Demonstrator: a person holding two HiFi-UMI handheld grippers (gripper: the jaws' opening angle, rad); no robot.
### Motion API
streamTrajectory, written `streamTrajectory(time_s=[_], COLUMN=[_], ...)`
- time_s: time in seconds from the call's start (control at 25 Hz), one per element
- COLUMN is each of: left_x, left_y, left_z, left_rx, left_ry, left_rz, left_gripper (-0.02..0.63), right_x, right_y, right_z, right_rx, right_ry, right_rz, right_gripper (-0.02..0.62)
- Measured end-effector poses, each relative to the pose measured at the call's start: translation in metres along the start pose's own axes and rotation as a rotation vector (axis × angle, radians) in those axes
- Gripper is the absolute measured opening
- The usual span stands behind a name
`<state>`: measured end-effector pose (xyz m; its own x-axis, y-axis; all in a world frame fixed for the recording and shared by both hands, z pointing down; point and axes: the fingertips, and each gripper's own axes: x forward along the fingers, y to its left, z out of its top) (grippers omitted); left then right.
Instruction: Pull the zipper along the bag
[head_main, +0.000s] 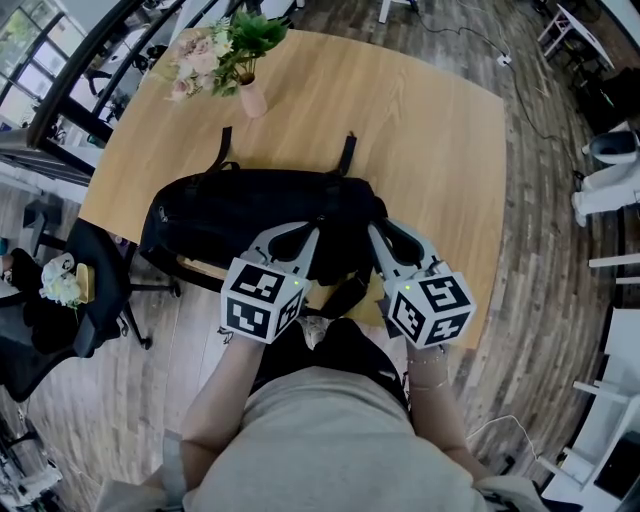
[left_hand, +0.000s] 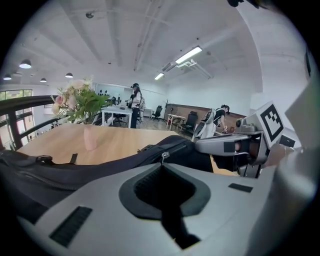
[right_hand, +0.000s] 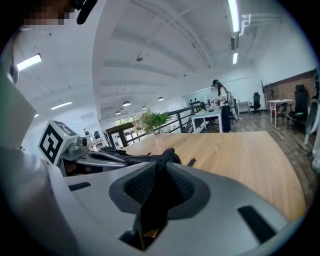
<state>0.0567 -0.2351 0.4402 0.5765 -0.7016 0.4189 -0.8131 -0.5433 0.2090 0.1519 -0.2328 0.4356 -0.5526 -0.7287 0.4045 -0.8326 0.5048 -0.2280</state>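
A black bag (head_main: 230, 215) lies lengthwise on the wooden table (head_main: 430, 130), near its front edge. My left gripper (head_main: 316, 236) rests on the bag's top right part. In the left gripper view its jaws (left_hand: 162, 165) are shut, with the small metal zipper pull (left_hand: 163, 155) sticking up at their tips and the bag (left_hand: 55, 175) stretching away to the left. My right gripper (head_main: 376, 230) sits at the bag's right end. In the right gripper view a fold of black bag fabric (right_hand: 167, 156) is pinched between its pads (right_hand: 142, 185).
A pink vase of flowers (head_main: 252, 95) stands on the table's far left part, behind the bag. Two bag straps (head_main: 346, 153) point toward the far side. A black office chair (head_main: 95, 300) stands left of the table. Bare tabletop lies to the right.
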Motion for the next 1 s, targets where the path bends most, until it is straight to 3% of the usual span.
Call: streamTrajectory(time_s=[0.28,1.0], left_x=[-0.016,-0.081], left_y=[0.024,0.108], left_z=[-0.003,-0.005], left_rx=[0.002,-0.013], left_ry=[-0.026,-0.024], left_rz=[0.028,0.076], left_gripper=[0.02,0.021], right_x=[0.005,0.005], right_y=[-0.001,-0.008], right_z=[0.002,0.006], right_rx=[-0.038,0.01], right_ry=[0.012,0.005], right_rz=[-0.075,-0.313], right_gripper=[0.075,0.075])
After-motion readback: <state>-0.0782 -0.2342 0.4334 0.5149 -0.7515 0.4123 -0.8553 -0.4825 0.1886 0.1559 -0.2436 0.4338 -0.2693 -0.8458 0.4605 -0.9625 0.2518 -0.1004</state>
